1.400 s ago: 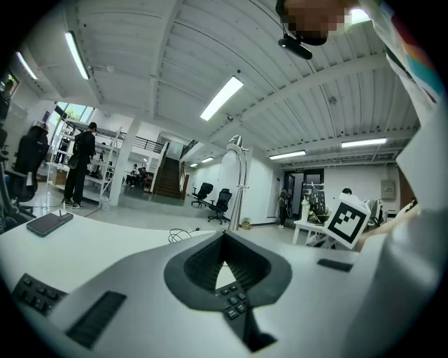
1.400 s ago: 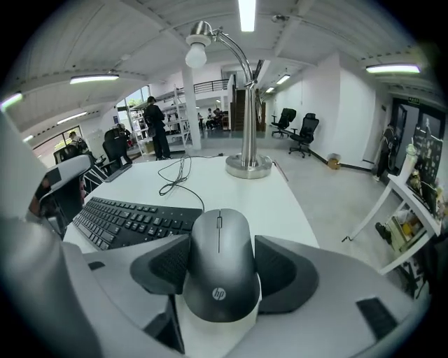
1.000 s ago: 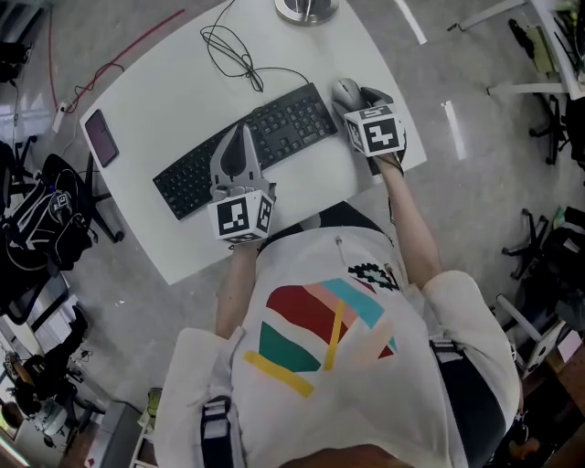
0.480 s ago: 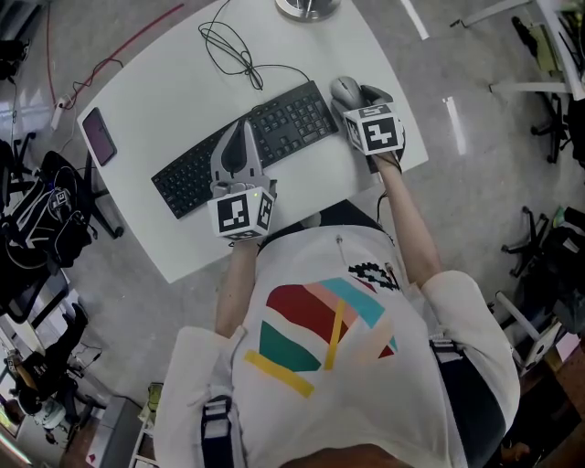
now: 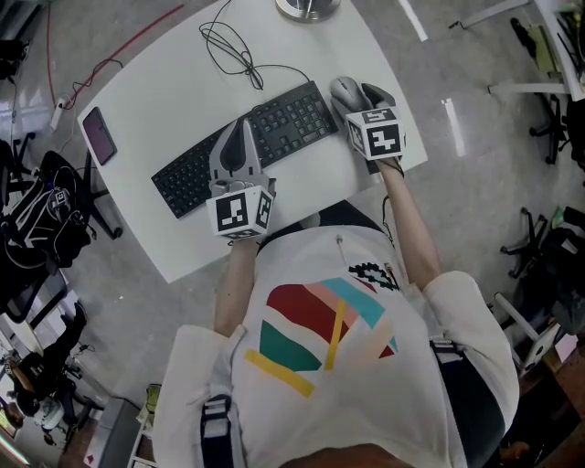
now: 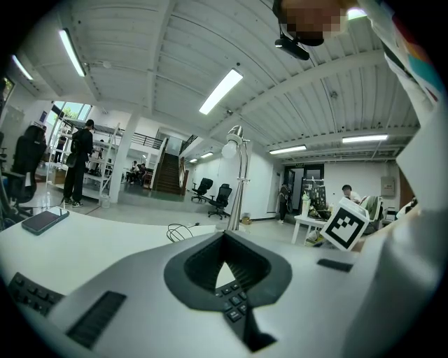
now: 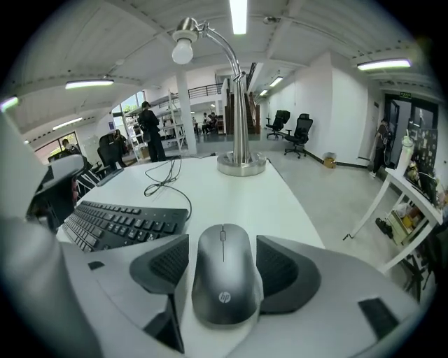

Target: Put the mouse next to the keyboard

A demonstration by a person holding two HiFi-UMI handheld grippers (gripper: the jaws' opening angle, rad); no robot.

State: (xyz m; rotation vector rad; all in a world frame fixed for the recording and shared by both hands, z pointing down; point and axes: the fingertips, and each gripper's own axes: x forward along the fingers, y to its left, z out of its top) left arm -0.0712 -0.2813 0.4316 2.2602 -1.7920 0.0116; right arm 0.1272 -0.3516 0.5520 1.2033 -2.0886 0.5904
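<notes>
A grey mouse [image 5: 345, 90] [image 7: 222, 276] lies flat on the white table [image 5: 164, 82], just right of the black keyboard [image 5: 292, 119] [image 7: 119, 220]. My right gripper [image 5: 356, 93] [image 7: 222, 241] reaches around it from the near side. Its jaws stand slightly open, one dark pad on each side of the mouse with a thin gap. My left gripper [image 5: 239, 130] [image 6: 224, 238] hovers over the keyboard's middle, shut with nothing in it. Keyboard keys [image 6: 231, 301] show through the notch behind its tips.
A lamp base [image 5: 306, 7] [image 7: 241, 162] stands at the table's far edge, and the keyboard's cable [image 5: 233, 50] coils near it. A phone [image 5: 100, 137] [image 6: 43, 220] lies at the left corner. The table's right edge [image 5: 416, 151] is close to the mouse. Bags [image 5: 46, 219] and chairs stand around.
My right gripper has drawn back a little toward the person while the mouse stays put beside the keyboard. The left gripper has hardly moved.
</notes>
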